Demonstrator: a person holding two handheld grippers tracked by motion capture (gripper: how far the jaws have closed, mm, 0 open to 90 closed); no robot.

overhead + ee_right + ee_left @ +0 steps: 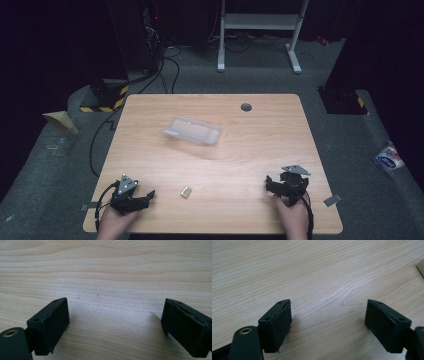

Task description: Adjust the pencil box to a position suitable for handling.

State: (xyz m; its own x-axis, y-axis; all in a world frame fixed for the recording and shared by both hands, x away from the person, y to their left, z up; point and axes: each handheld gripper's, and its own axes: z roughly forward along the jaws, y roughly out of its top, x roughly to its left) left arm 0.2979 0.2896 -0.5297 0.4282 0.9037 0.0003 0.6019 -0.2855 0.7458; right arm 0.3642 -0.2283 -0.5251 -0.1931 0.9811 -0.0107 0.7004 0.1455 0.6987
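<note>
Both grippers are resting low at the near edge of the table, and neither is holding anything. The left gripper is standing with its jaws spread wide, bare wood between the pads. The right gripper is the same, jaws apart and nothing between them but wood grain.

The closest thing is a small gold block, lying flat on the table just off the left jaws' tips, toward the middle of the table; in the left gripper view its corner is peeking in beyond the far-side jaw. It looks like the piece to pick up. To do that well, the left gripper should be swinging round so the block sits squarely between the pads, then coming down low before closing, since the block is thin and would likely skid if nudged by one pad first.

Farther out, well ahead of both grippers, a clear tray is lying slightly askew near the table's middle, probably where the block belongs.
</note>
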